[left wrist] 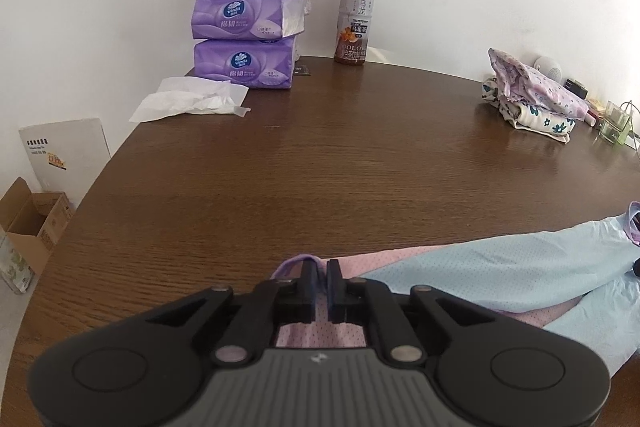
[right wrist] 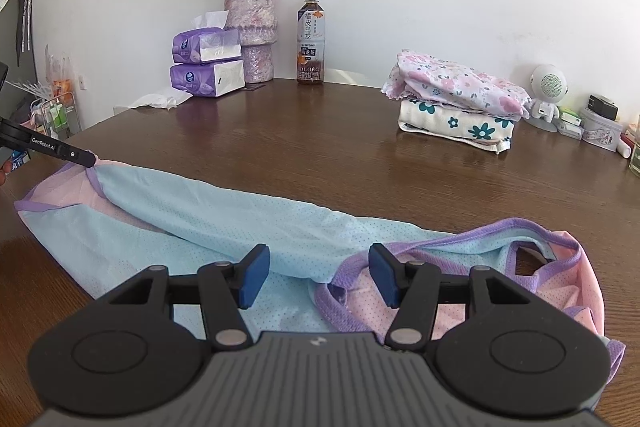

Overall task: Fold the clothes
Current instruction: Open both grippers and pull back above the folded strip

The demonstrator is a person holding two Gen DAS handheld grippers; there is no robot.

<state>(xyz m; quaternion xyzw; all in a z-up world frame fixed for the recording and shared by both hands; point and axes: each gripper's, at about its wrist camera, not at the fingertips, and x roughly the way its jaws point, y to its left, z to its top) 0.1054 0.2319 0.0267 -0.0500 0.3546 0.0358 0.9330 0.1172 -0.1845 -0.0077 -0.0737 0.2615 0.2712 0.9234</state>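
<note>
White wall backs a dark brown wood-grain table (right wrist: 320, 155). At about ten o'clock in the right wrist view stand two purple tissue packs (right wrist: 208, 61), one stacked on the other, marked "Vinda"; loose white tissue sheets (left wrist: 192, 99) lie just beside them. Behind them is a mottled pink vase (right wrist: 252, 31) of dried roses. At twelve o'clock stands one plastic tea bottle (right wrist: 310, 39), whose label shows Chinese characters and "OOLONG". At two o'clock rest two folded floral cloths (right wrist: 456, 107), a pink-flowered one on top of a white one with teal flowers.

Across the near table edge lies the pale blue and pink mesh garment with purple trim (right wrist: 248, 227), partly rolled lengthwise. The left gripper (left wrist: 322, 269), lettered "GenRobot.AI" on its side, has its jaws nearly together around the purple trim at the garment's end; whether the pads press on it cannot be told. The right gripper (right wrist: 318, 269) hovers with its blue pads (right wrist: 254, 275) spread apart above the garment's other end, gripping nothing.
</note>
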